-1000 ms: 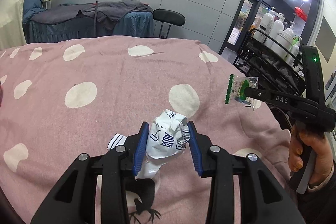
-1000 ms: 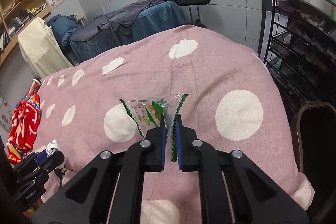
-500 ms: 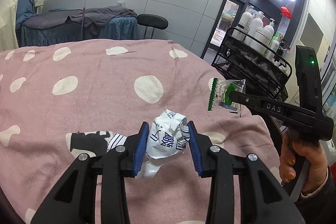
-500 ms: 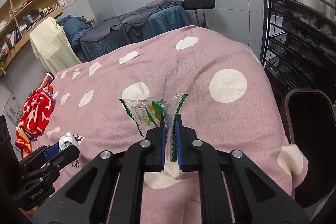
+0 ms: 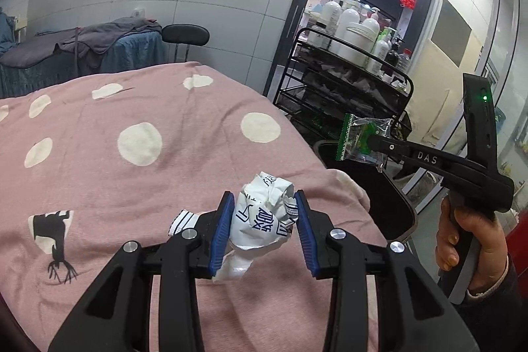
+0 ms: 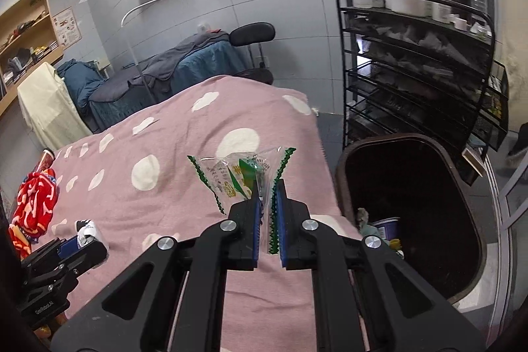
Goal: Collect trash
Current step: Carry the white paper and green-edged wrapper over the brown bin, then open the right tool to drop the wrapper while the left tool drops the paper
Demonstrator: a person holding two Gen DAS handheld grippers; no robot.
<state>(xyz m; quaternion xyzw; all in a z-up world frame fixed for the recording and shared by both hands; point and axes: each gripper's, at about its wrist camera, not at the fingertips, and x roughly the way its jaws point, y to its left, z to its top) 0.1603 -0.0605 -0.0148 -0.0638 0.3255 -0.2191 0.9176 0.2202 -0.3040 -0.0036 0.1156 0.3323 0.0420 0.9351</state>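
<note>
My left gripper [image 5: 263, 203] is shut on a crumpled white paper ball with blue print [image 5: 264, 216], held above the pink dotted blanket [image 5: 138, 137]. My right gripper [image 6: 266, 187] is shut on a clear plastic wrapper with green zigzag edges [image 6: 236, 177]. In the left wrist view that wrapper [image 5: 361, 137] hangs over the dark trash bin [image 5: 379, 197], with the right gripper [image 5: 371, 139] held by a hand [image 5: 462, 236]. The bin [image 6: 412, 187] stands open beside the bed's right edge and holds some rubbish at its bottom. The left gripper [image 6: 79, 243] shows at the lower left.
A black wire rack [image 6: 419, 65] with white bottles stands behind the bin. A red patterned cloth [image 6: 33, 207] lies at the blanket's left edge. A black stool [image 6: 252, 33] and a blue-covered bed [image 6: 184, 61] stand at the far wall.
Both grippers have swung right across the blanket with their loads. The bin has come into full view, and the wrapper now hangs over it instead of over the blanket.
</note>
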